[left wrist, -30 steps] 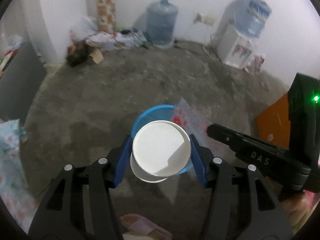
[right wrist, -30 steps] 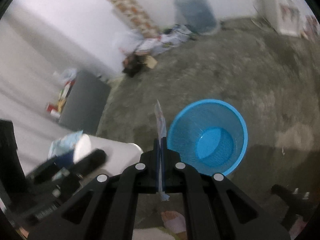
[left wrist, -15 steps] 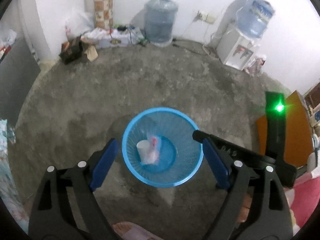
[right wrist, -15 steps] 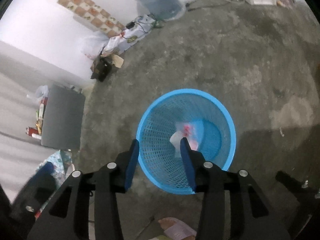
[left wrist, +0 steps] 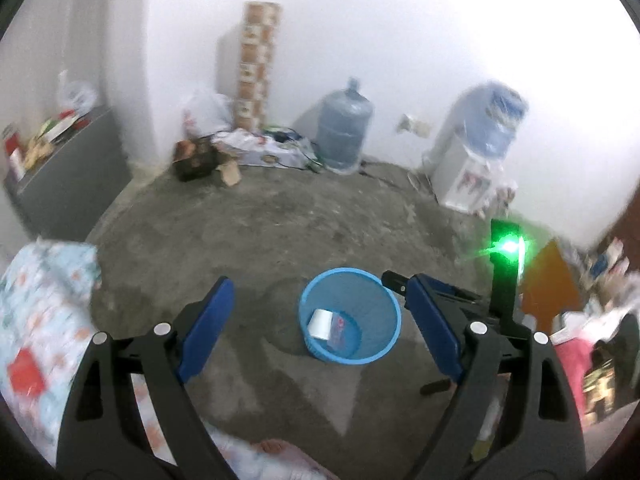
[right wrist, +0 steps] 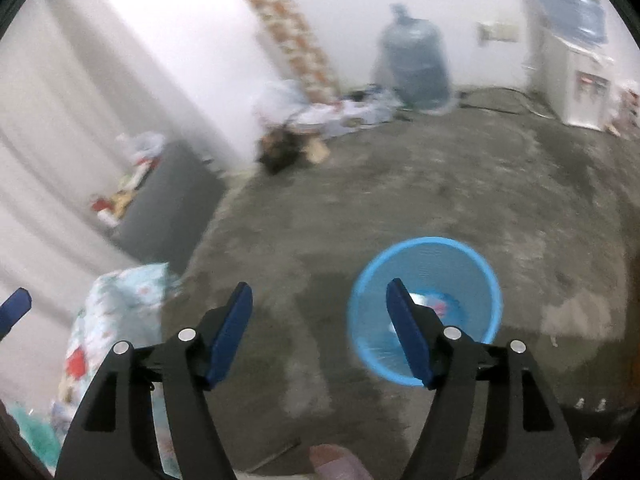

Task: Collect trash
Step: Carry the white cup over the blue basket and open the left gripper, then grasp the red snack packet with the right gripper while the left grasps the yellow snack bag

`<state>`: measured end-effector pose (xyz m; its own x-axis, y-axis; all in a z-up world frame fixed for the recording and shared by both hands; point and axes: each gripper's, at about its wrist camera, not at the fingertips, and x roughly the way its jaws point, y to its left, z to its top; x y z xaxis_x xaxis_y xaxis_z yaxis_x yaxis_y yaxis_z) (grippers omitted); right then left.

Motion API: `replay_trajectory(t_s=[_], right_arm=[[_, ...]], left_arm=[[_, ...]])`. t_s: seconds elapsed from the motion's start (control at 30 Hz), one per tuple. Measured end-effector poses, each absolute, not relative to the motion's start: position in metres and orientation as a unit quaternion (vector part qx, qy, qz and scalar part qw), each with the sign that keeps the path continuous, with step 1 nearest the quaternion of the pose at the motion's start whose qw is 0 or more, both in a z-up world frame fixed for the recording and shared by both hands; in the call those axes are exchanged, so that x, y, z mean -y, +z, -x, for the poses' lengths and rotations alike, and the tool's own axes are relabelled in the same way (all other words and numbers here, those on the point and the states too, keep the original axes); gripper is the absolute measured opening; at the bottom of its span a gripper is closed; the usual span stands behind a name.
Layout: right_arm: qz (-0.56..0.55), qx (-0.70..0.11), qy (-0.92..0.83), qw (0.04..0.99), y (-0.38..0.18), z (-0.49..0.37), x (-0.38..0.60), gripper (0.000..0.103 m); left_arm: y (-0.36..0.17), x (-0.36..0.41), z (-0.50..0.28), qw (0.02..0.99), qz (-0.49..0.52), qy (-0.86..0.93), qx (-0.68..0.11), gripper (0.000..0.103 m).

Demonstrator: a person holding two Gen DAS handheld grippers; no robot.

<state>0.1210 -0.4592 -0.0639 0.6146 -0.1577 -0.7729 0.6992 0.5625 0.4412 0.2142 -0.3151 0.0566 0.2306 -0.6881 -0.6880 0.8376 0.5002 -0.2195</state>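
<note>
Both drops look done: white cup (left wrist: 320,323) and plastic wrapper (left wrist: 341,328) lie in the blue basket (left wrist: 387,334) on the floor. Left gripper (left wrist: 316,332) spread wide, empty. Right gripper (right wrist: 320,332) empty, jaws just been opening. Left view shows contents sharply; right view blurs them.

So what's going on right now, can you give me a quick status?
Left gripper open, empty. Right gripper just opened, empty. White cup and wrapper in blue basket. Nothing in the way.
</note>
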Motion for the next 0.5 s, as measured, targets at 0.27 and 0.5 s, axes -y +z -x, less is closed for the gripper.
replay_trajectory(t_s=[0.27,0.5], right_arm=[[-0.35,-0.372,-0.073,0.857,-0.007,-0.189,0.384,0.068],[-0.325,-0.406,0.089,0.849,0.023,-0.272,0.307,0.068]], left_arm=[[0.127,0.138,-0.236,0.844,-0.022,-0.399,-0.359,0.087],[0.18,-0.018,-0.239,0.918,0.038,-0.273,-0.284,0.092]])
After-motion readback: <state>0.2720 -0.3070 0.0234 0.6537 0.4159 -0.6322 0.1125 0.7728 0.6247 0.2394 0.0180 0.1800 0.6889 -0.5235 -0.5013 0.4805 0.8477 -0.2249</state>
